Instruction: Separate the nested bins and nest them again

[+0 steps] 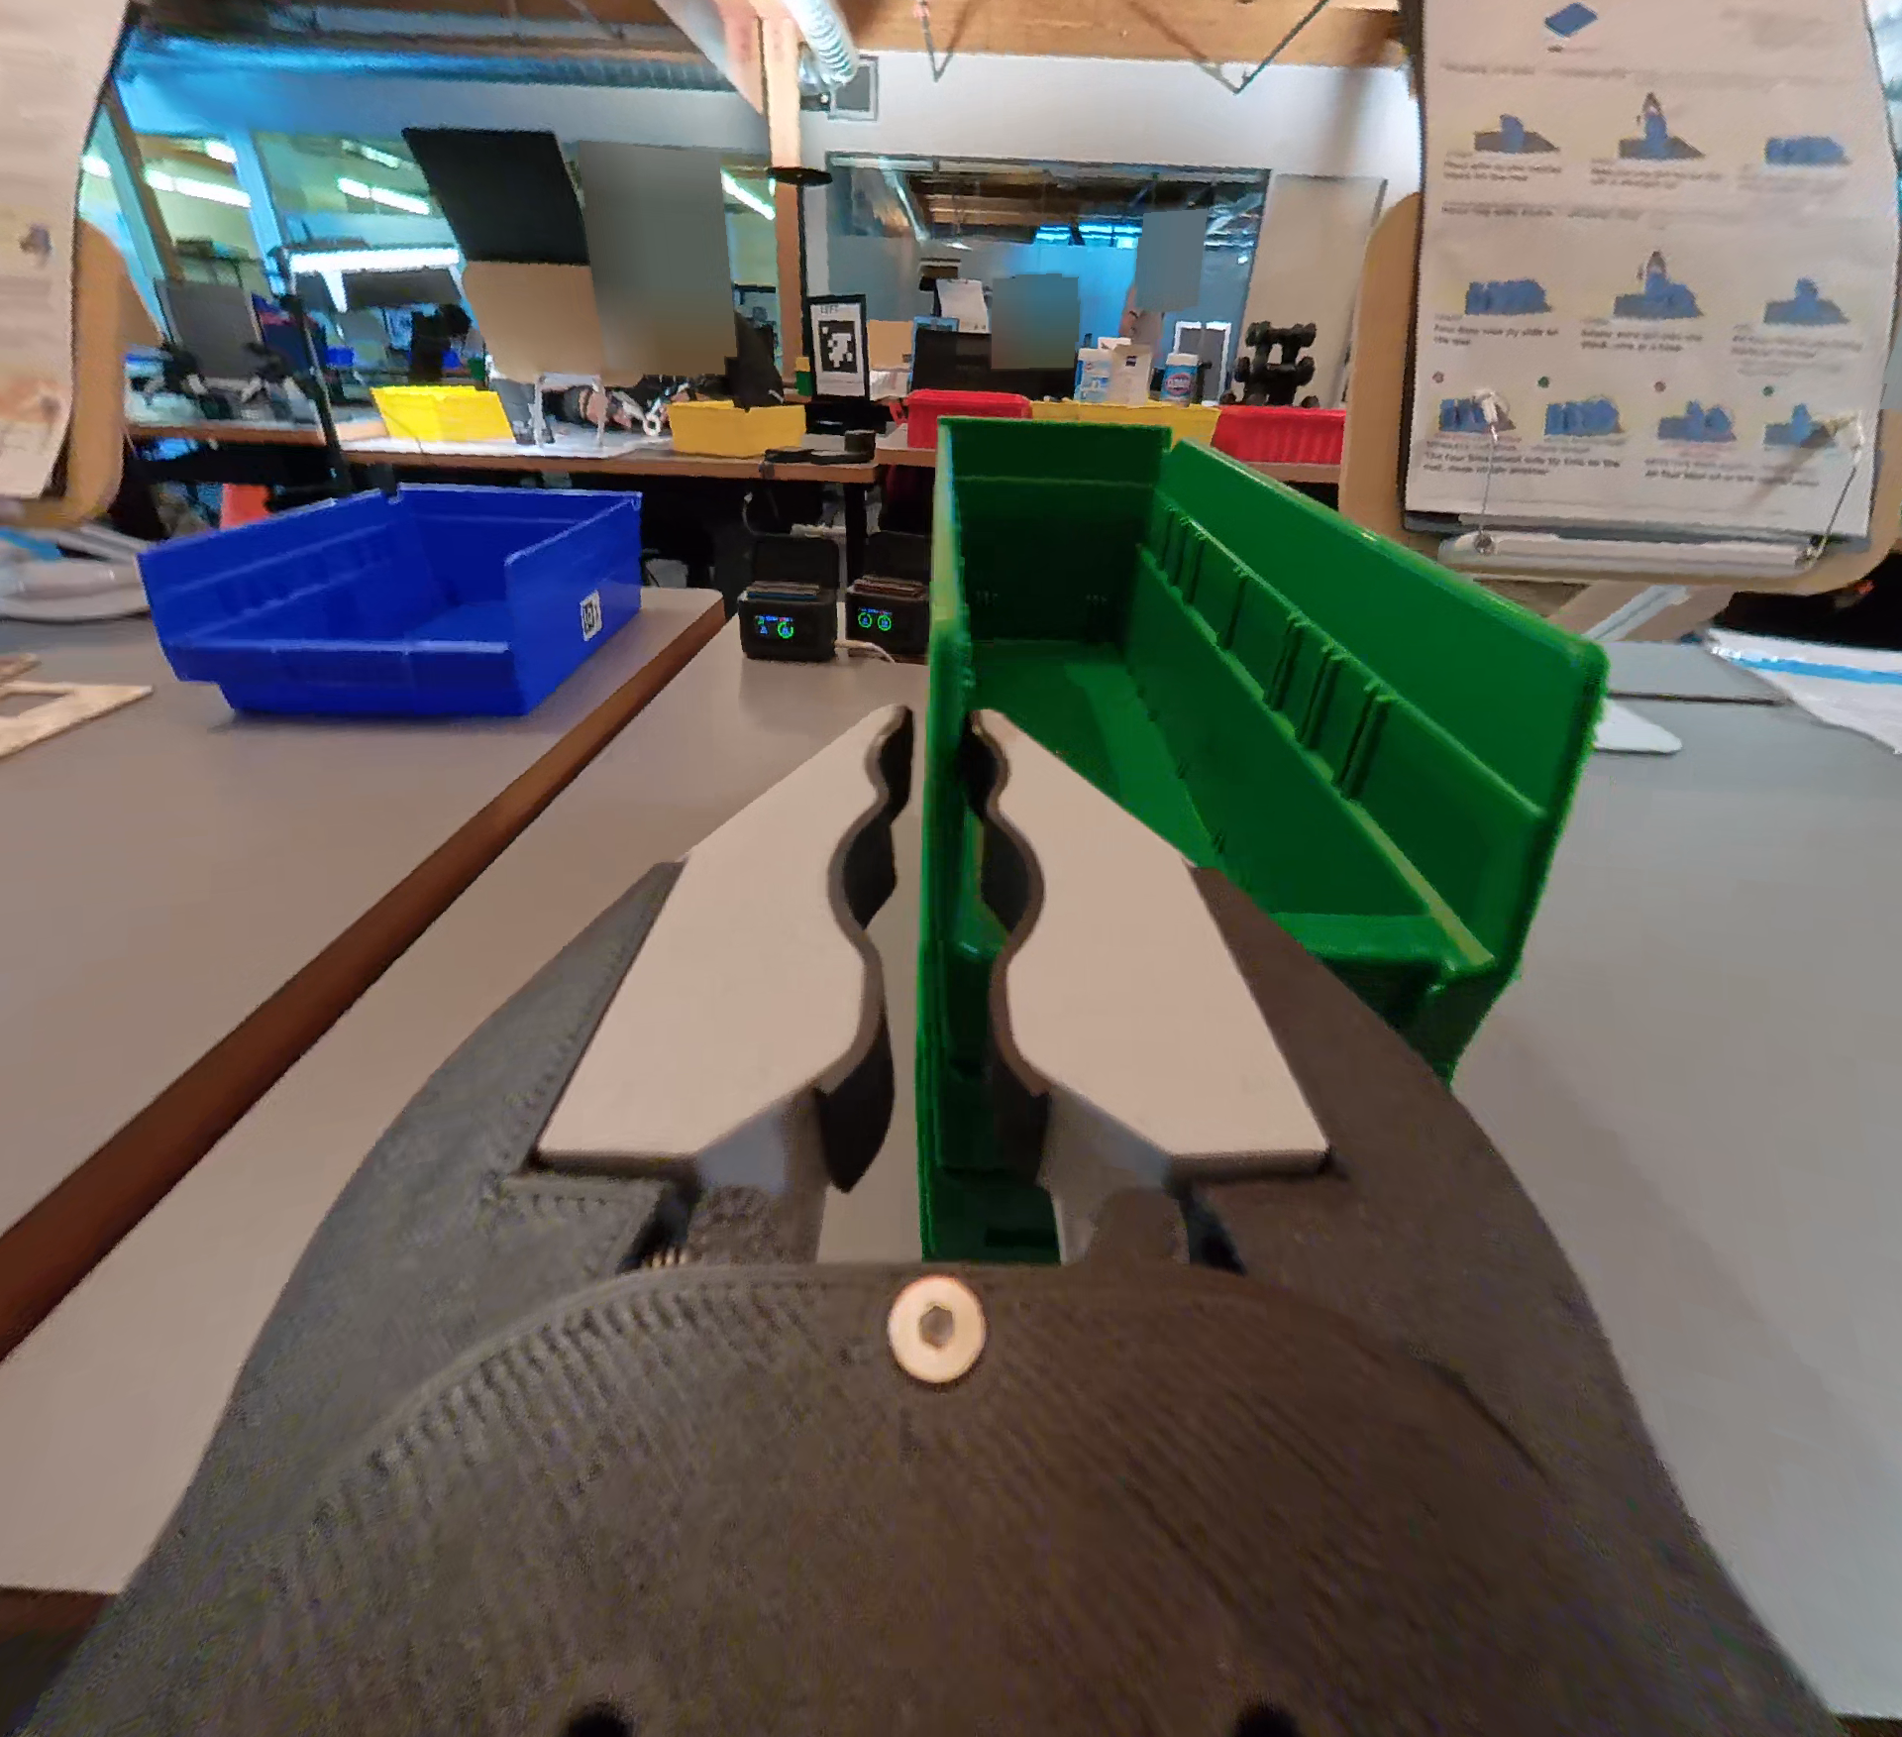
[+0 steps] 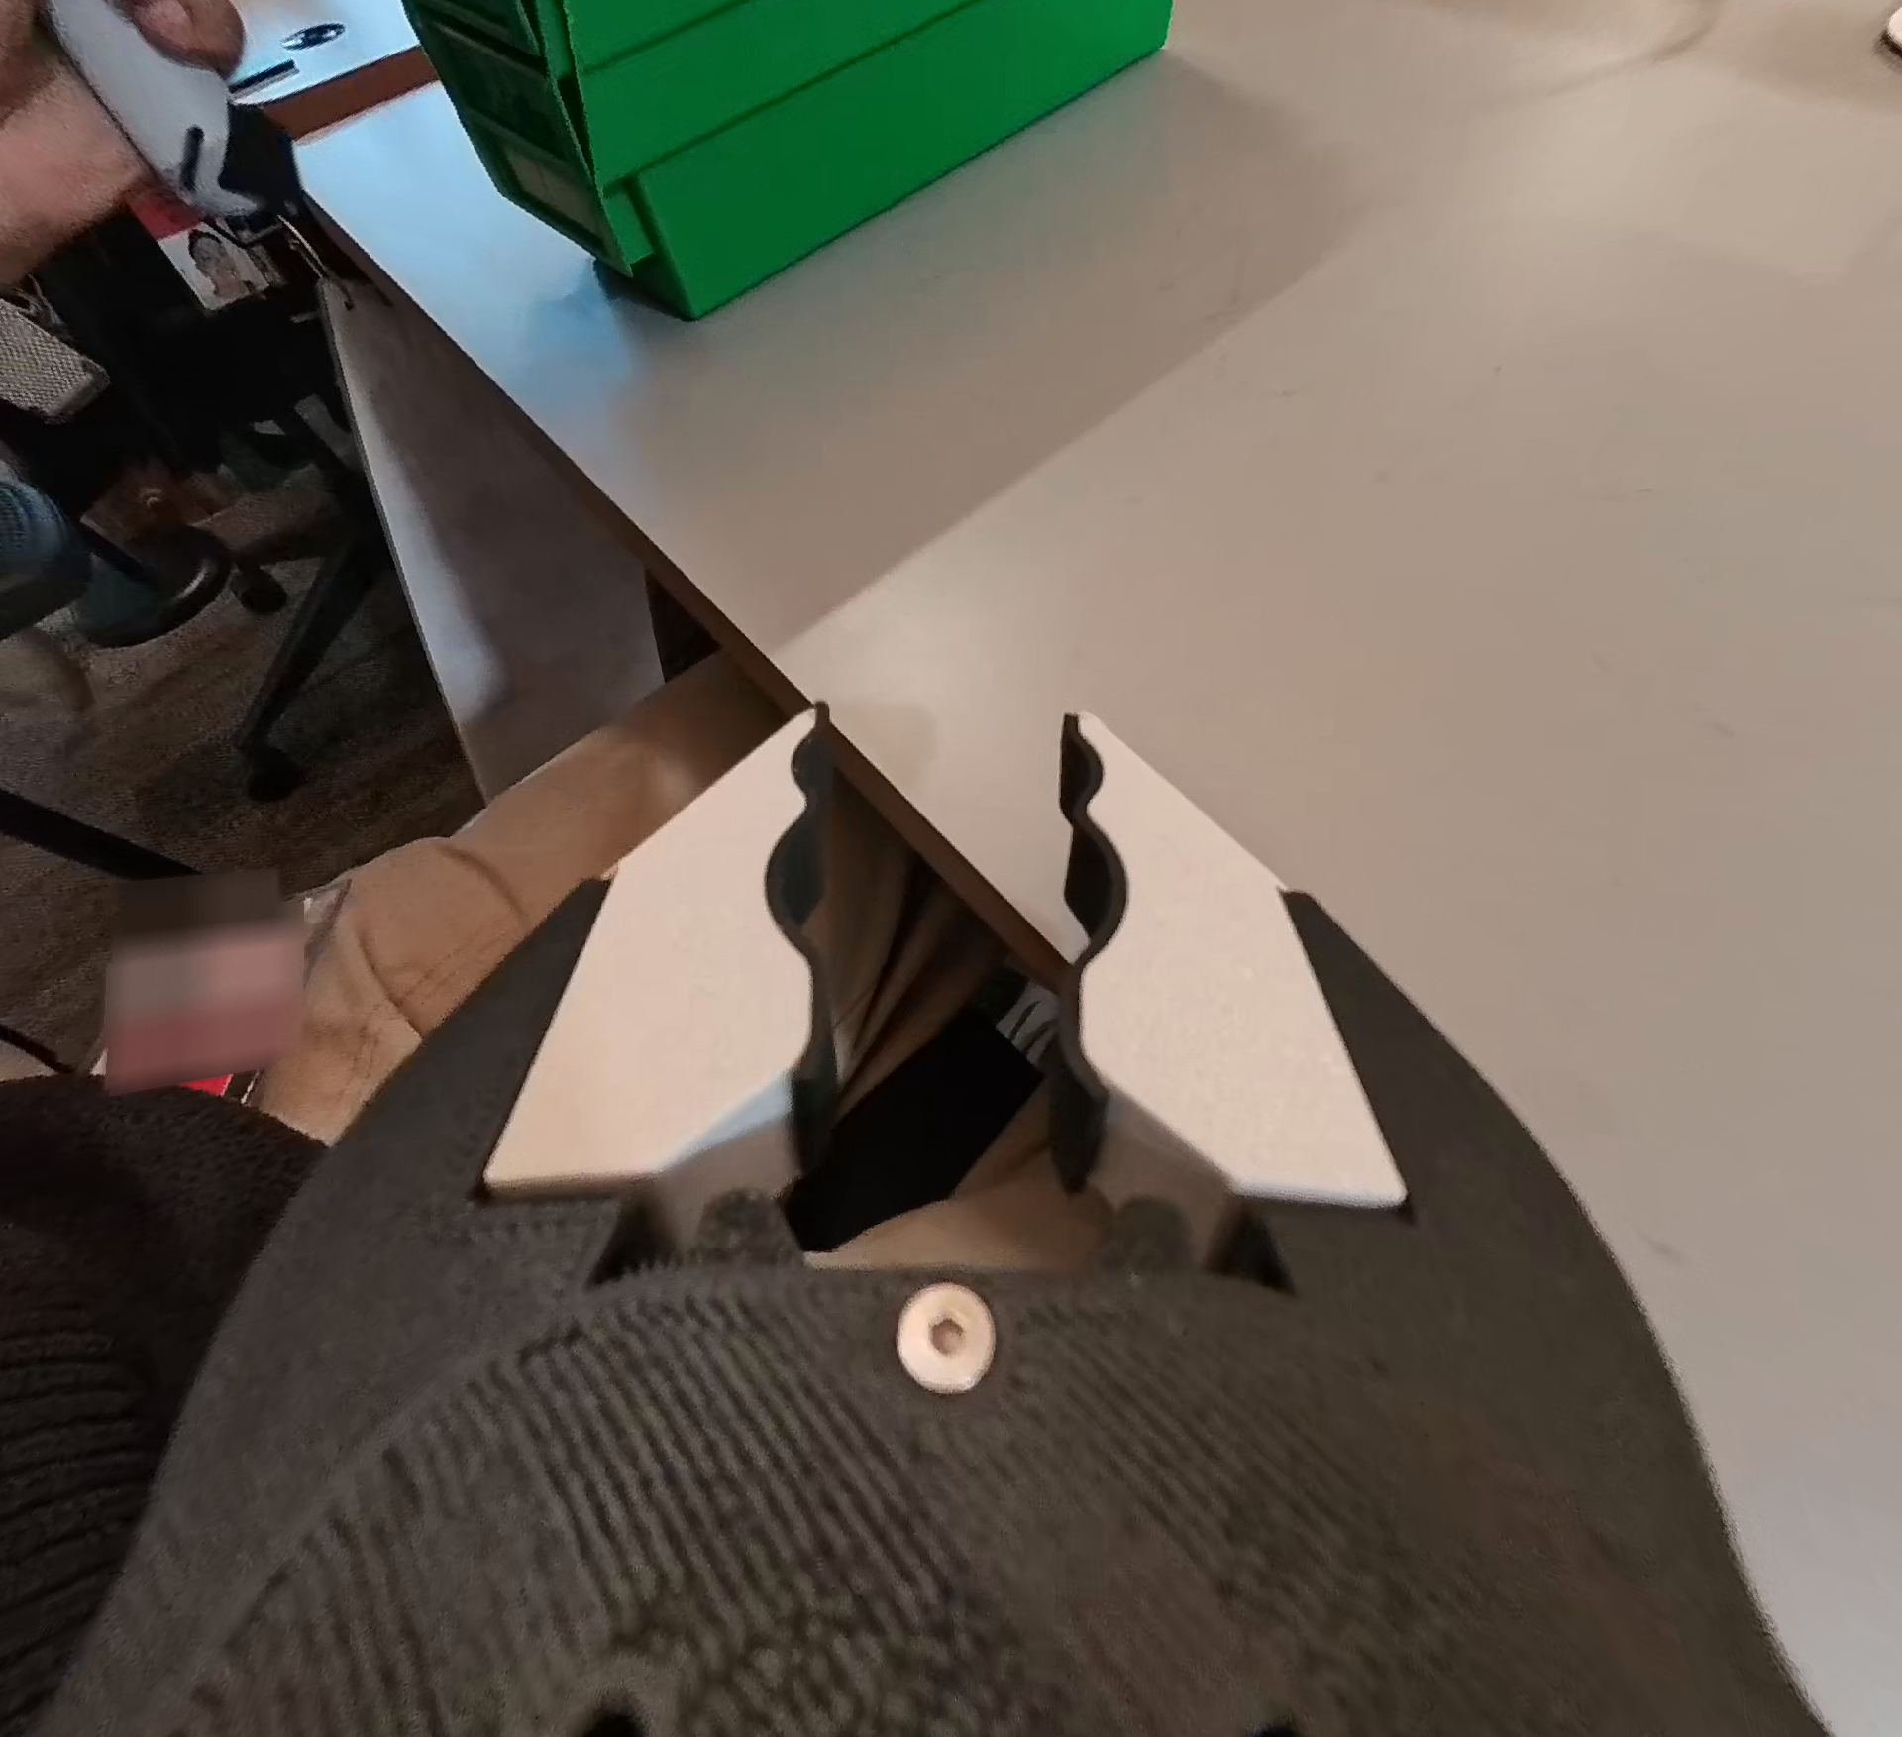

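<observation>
Left wrist view: the left gripper (image 1: 942, 730) is clamped on the near side wall of a green bin (image 1: 1276, 710), one finger outside the wall and the other inside the cavity. The wall runs straight ahead between the fingers, so the bin's long axis lies along the gripper's line of sight, with the open cavity and far wall off to the right. The bin appears tilted and partly raised from the grey table (image 1: 360, 864). A blue bin (image 1: 401, 602) sits upright and apart, well to the left on the adjoining table surface.

Right wrist view: the right gripper (image 2: 942, 730) is spread apart and holds nothing, hovering over the table edge (image 2: 926, 864). The green bins (image 2: 782, 71) show here as a nested stack of stepped outer walls, one low corner on or just above the table; which, cannot be told. The stack lies ahead and slightly left of the empty claw, well apart from it. A hand (image 2: 93, 30) at the upper left holds the other tool's handle.

Judgement: the left gripper already has the stack; the right is the free one and must travel forward to a lower bin for separation.
</observation>
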### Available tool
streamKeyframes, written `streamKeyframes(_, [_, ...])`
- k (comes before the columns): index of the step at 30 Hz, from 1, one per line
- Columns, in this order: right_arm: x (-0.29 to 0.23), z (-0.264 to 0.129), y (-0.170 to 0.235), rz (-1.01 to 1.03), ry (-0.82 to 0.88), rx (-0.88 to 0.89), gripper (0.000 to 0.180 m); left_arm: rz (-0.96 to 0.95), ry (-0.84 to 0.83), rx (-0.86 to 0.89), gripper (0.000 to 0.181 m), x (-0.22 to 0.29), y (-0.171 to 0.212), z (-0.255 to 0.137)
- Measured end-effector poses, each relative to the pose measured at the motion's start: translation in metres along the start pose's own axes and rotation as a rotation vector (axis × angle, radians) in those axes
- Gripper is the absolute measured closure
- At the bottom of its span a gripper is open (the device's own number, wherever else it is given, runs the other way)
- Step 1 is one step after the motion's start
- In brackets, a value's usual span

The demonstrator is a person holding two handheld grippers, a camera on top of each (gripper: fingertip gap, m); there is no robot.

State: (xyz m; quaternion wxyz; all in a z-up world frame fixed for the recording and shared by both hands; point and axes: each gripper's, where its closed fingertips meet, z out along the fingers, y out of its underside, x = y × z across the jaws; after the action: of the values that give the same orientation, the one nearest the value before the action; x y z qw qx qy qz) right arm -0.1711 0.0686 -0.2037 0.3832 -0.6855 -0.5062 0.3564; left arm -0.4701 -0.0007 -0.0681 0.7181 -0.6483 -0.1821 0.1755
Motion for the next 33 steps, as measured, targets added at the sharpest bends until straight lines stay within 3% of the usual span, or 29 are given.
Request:
streamKeyframes(3, [-0.001,0.002,0.003,-0.016,0.001,-0.014,0.137,0.067,-0.015,0.010,0.180,0.003,-0.003,-0.001])
streamKeyframes(14, [0.011,-0.008,0.006,0.014,0.054,-0.008,0.138,-0.171,0.037,0.100,0.181,-0.003,-0.020,0.005])
streamKeyframes(33, [0.008,-0.005,0.006,0.013,0.035,-0.014,0.138,-0.306,0.094,0.131,0.181,-0.010,-0.025,-0.002])
